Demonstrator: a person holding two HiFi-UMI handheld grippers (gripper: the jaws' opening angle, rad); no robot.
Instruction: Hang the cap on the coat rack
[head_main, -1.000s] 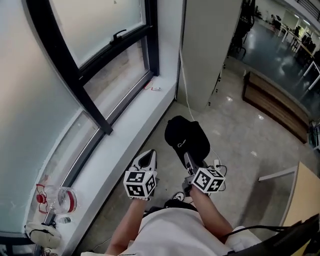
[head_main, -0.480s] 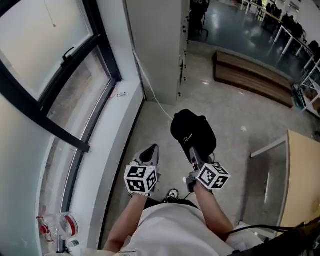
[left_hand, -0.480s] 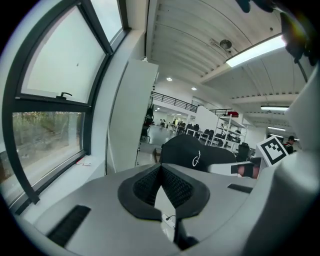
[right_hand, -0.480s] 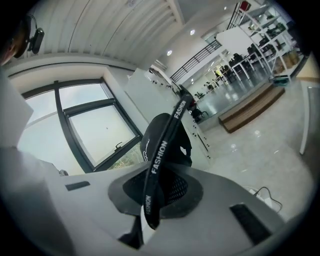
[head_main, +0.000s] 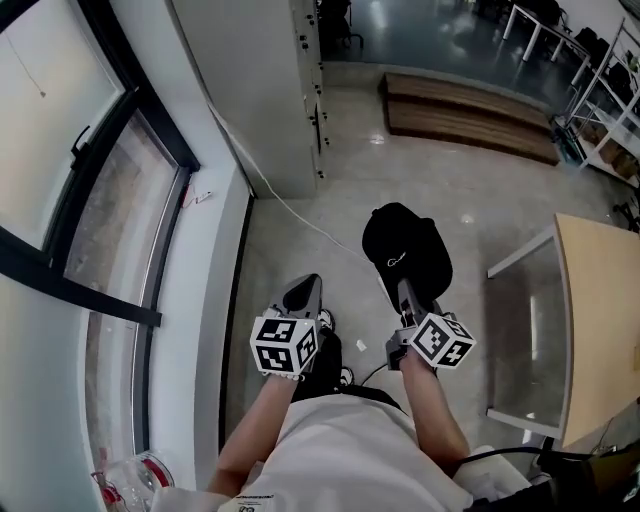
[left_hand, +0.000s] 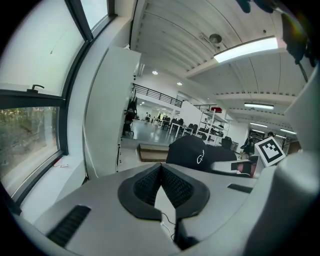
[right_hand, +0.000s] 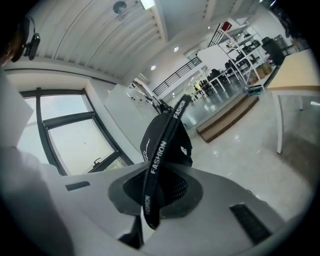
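Note:
A black cap (head_main: 407, 249) hangs in front of my right gripper (head_main: 404, 291), which is shut on its rear strap. In the right gripper view the strap (right_hand: 161, 153), printed with white letters, runs down between the pads of my right gripper (right_hand: 159, 186), and the cap (right_hand: 165, 140) sits just beyond. My left gripper (head_main: 303, 296) is held beside it over the floor, shut and empty. In the left gripper view, the jaws of my left gripper (left_hand: 161, 180) meet, with the cap (left_hand: 192, 151) off to the right. No coat rack shows in any view.
A white cabinet (head_main: 268, 80) stands ahead, a white cable (head_main: 290, 208) trailing from it across the floor. A window (head_main: 70, 200) and its sill (head_main: 205, 300) run along the left. A wooden step (head_main: 470, 105) lies farther off. A light wood table (head_main: 600, 320) is at the right.
The view has swung right along the window wall: the cabinet and step shifted leftward and nearer, and the table came into sight. Both grippers kept their hold and spacing.

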